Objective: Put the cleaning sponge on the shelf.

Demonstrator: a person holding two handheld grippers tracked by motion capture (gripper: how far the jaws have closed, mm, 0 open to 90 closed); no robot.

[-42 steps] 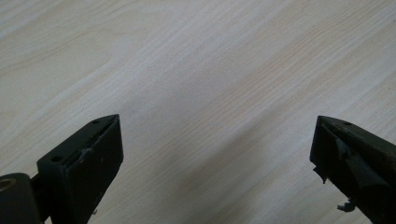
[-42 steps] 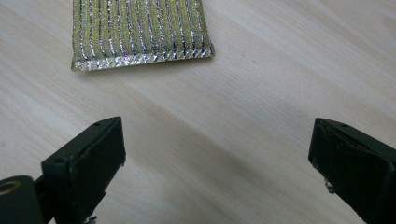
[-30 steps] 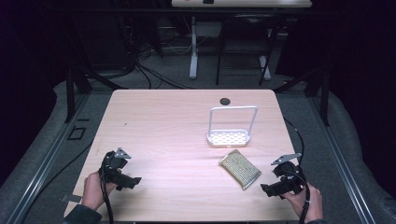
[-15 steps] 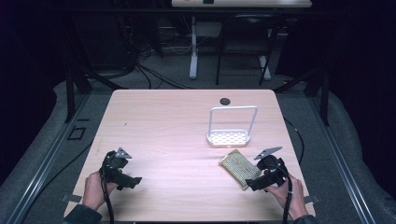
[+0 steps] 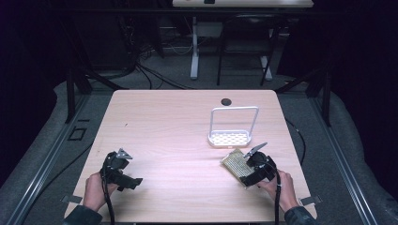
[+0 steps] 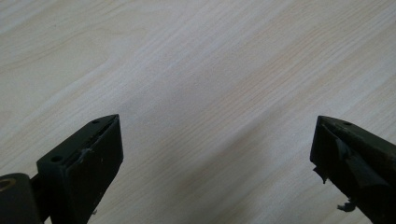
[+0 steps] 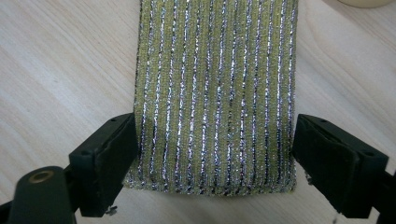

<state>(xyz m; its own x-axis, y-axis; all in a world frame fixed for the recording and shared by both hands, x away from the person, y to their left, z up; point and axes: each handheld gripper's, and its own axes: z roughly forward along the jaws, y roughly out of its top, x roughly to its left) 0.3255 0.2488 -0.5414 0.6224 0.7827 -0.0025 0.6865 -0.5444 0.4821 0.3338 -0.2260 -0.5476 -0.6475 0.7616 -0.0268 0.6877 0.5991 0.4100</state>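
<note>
sponge (image 7: 215, 93): green-and-silver striped scrub pad, lies flat on the table (image 5: 178, 131) near its right front, just in front of the white rack (image 5: 233, 126), apart from it.
sponge vs fingers: sits between the two black jaws of the right gripper (image 7: 215, 158); left pad touches or almost touches the sponge's edge, right pad stands just beside the other edge; only the near end is between them.
right gripper state: jaws have just been closing with the sponge between them; not yet clearly pressing, so counted as unclenched.
left gripper (image 6: 215, 154): jaws spread wide, nothing between them, bare table below; hand rests at the left front.
risk 1: shallow bite on the near end, so the soft pad may fold or slip out when lifted.
risk 2: jaws low against the wood may scrape or push the sponge forward toward the rack.
risk 3: one pad landing first may twist the sponge.
</note>
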